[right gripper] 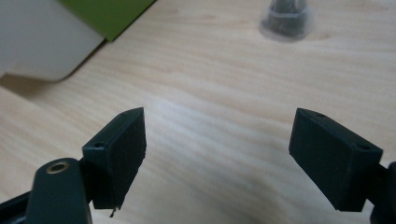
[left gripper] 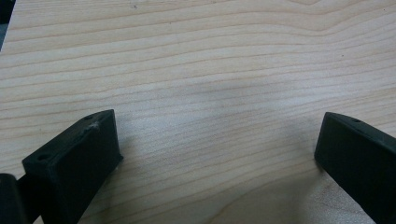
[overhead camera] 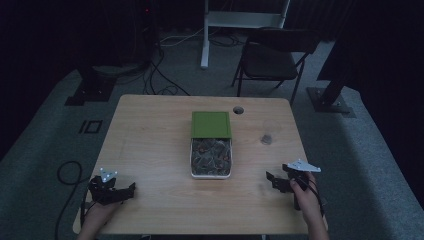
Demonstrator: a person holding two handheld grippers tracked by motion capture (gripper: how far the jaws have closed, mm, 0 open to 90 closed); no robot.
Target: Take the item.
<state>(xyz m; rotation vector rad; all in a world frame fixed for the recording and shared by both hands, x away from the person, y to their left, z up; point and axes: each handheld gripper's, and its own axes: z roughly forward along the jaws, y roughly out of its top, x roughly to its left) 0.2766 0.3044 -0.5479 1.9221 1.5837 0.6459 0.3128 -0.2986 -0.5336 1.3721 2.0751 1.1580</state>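
Observation:
A white box (overhead camera: 210, 173) holding several small dark packets sits mid-table, its green lid (overhead camera: 211, 123) slid back toward the far side. A clear glass (overhead camera: 268, 132) stands to its right. My left gripper (overhead camera: 125, 192) rests at the near left of the table, held by a hand, its jaws wide apart over bare wood (left gripper: 215, 140). My right gripper (overhead camera: 273, 181) rests at the near right, open as well (right gripper: 217, 140), pointing toward the box (right gripper: 44, 42), the lid's corner (right gripper: 109, 14) and the base of the glass (right gripper: 286, 18). Nothing sits between either pair of jaws.
The wooden table (overhead camera: 150, 145) has a round cable hole (overhead camera: 238, 110) near its far edge. Beyond it stand a dark folding chair (overhead camera: 272, 57) and a white stand leg (overhead camera: 205, 35). Cables lie on the grey floor (overhead camera: 65, 172) at the left.

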